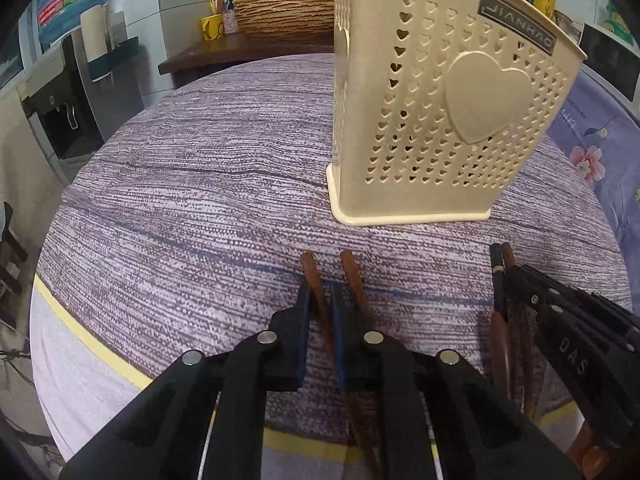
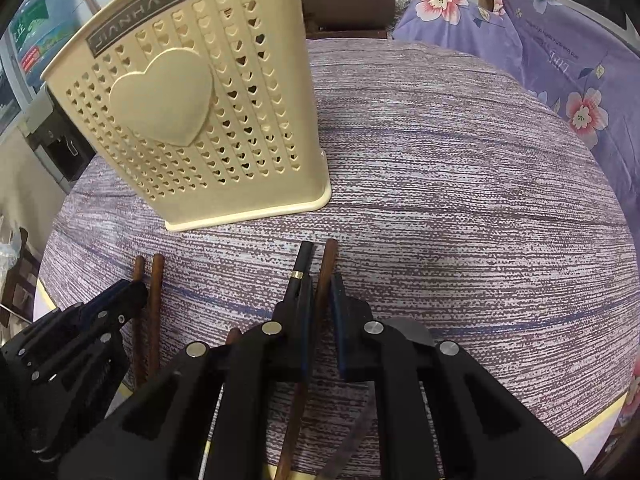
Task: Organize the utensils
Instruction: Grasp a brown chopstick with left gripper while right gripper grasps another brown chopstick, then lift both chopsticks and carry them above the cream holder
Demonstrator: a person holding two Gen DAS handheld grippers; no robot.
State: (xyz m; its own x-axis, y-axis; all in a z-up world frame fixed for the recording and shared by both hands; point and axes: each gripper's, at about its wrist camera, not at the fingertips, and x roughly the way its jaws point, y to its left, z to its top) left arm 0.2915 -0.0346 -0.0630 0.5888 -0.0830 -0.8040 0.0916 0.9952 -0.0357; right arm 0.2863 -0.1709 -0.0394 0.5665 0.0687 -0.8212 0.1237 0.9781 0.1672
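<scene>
A cream plastic utensil holder (image 1: 448, 112) with heart-shaped holes stands on the table; it also shows in the right wrist view (image 2: 192, 108). My left gripper (image 1: 322, 296) sits low over two brown chopsticks: one (image 1: 316, 288) lies between its fingers, the other (image 1: 356, 280) lies just outside the right finger. My right gripper (image 2: 322, 288) has a brown chopstick (image 2: 326, 268) between its fingers, and a black chopstick (image 2: 302, 260) with a gold band lies against the left finger. Each gripper shows in the other's view: the right gripper (image 1: 520, 276), the left gripper (image 2: 132, 292).
The round table wears a purple striped cloth (image 1: 200, 184) with a yellow border. A flowered purple cover (image 2: 560, 60) lies behind at the right. A wooden side table with a wicker basket (image 1: 280, 16) stands at the back. A water dispenser (image 1: 60, 100) stands at the left.
</scene>
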